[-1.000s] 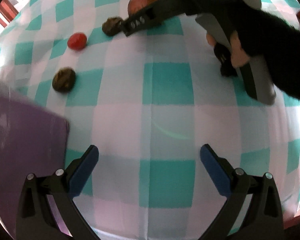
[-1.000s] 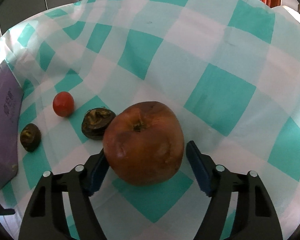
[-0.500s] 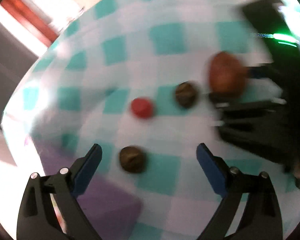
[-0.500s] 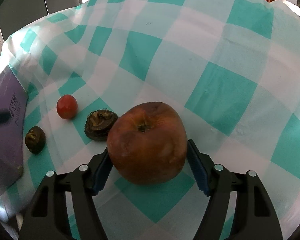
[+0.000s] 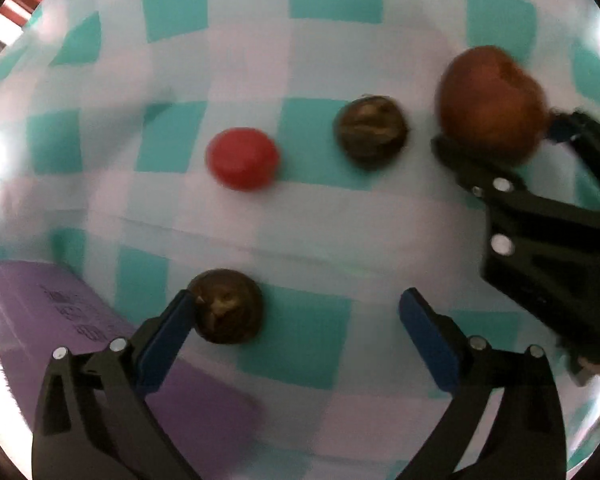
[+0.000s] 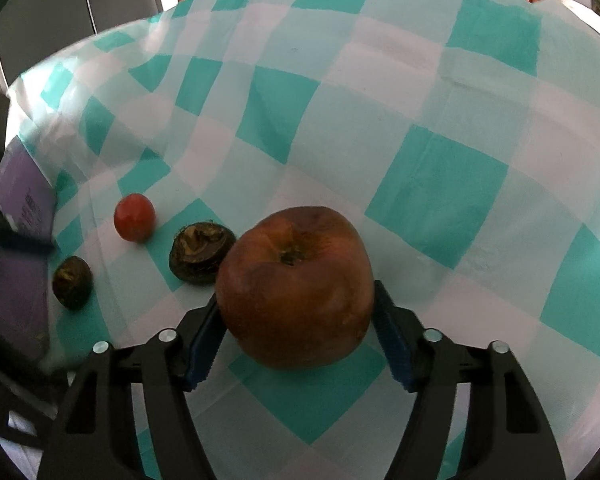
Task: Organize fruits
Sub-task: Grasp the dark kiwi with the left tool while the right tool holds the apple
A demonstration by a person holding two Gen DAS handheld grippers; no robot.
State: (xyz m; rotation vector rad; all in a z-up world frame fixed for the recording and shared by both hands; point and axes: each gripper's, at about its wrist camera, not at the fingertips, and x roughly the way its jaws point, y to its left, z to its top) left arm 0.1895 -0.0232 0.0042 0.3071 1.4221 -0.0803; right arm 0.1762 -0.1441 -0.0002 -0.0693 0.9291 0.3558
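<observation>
The brown apple (image 6: 294, 292) is being closed on by the steeply tilted right gripper (image 6: 296, 340), while the opening left gripper (image 5: 296, 332) is held spread above a dark fruit (image 5: 226, 306); the purple box's (image 5: 40, 316) print is blurred.

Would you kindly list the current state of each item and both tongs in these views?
Apple: between the closing right tongs, pads touching.
Left tongs: opening, holding nothing.
Near dark fruit: on cloth, beside one pad.
Far dark fruit: resting free.
Red fruit: resting free.

Tablecloth (image 6: 440, 200) matt checked cloth; apple (image 6: 296, 292) wrinkled, dull; tomato (image 6: 134, 217) smooth, glossy.
</observation>
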